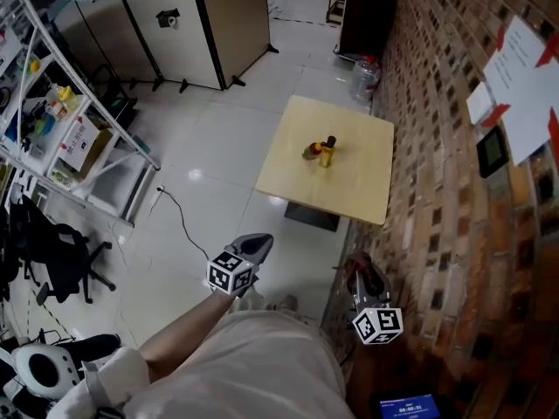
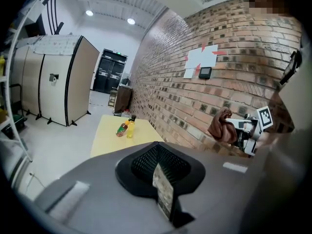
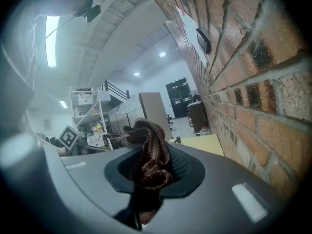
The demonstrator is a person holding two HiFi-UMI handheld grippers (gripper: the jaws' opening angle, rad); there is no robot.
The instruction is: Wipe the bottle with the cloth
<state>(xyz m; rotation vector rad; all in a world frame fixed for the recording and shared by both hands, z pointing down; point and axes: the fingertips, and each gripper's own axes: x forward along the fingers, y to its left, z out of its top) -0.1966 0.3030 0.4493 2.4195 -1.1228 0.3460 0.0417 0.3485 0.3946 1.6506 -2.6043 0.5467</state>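
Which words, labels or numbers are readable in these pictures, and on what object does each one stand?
No text can be read with certainty.
Blue screen: white digits, too blurred.
Wall papers: no readable print.
Lying bottle: label too small.
Shelf box: print blurred.

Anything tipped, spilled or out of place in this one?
Yes: on the table, a green-labelled bottle lies on its side beside the upright yellow bottle. No spill shows. The brown cloth hangs bunched in the shut right tongs; the left tongs are shut and empty.
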